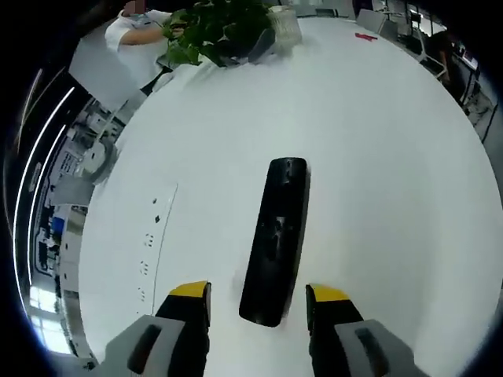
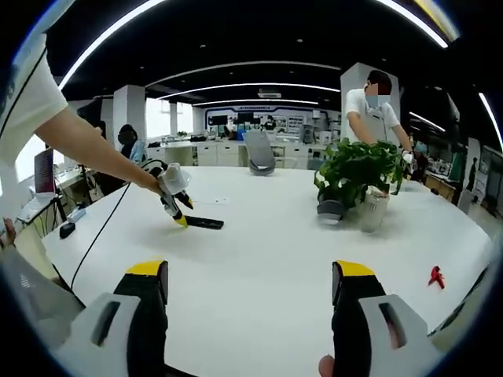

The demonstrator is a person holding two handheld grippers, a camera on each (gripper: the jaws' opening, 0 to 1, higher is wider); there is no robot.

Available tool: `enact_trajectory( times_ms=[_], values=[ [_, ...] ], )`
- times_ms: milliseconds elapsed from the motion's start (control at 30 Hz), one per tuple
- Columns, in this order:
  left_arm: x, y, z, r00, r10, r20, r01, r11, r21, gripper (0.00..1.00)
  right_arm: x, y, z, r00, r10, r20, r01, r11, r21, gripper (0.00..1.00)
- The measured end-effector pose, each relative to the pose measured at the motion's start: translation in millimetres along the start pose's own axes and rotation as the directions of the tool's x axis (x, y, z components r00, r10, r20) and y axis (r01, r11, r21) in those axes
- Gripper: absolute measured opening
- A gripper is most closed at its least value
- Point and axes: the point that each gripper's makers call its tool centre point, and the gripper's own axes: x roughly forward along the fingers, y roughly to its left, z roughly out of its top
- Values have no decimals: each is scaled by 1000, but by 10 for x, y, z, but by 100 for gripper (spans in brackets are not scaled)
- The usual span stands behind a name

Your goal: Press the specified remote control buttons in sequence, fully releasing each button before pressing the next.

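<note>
In the left gripper view the left claw (image 1: 258, 302) stands open, its yellow tips either side of the near end of the black remote control (image 1: 275, 239), whose long axis runs straight ahead on the white desk (image 1: 377, 157). The right claw (image 2: 250, 287), open and empty, hangs well apart. Beyond: a potted plant (image 2: 357, 169), open office.

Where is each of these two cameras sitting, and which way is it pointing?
Left gripper view: rides the left gripper, looking down at the black remote control lying between its open jaws.
Right gripper view: rides the right gripper, raised, facing across the white table; the person's arm shows.
Shared: remote control, table, potted plant.
</note>
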Motion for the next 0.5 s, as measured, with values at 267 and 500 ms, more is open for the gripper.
enact_trajectory(
  times_ms=[267, 500],
  values=[
    [-664, -62, 284, 965, 110, 240, -59, 976, -208, 65, -25, 54, 61, 999, 28, 33, -29, 1000, 10, 91],
    [-1189, -374, 276, 909, 194, 368, -59, 936, -346, 73, -9, 144, 89, 996, 72, 46, -73, 997, 13, 98]
  ],
)
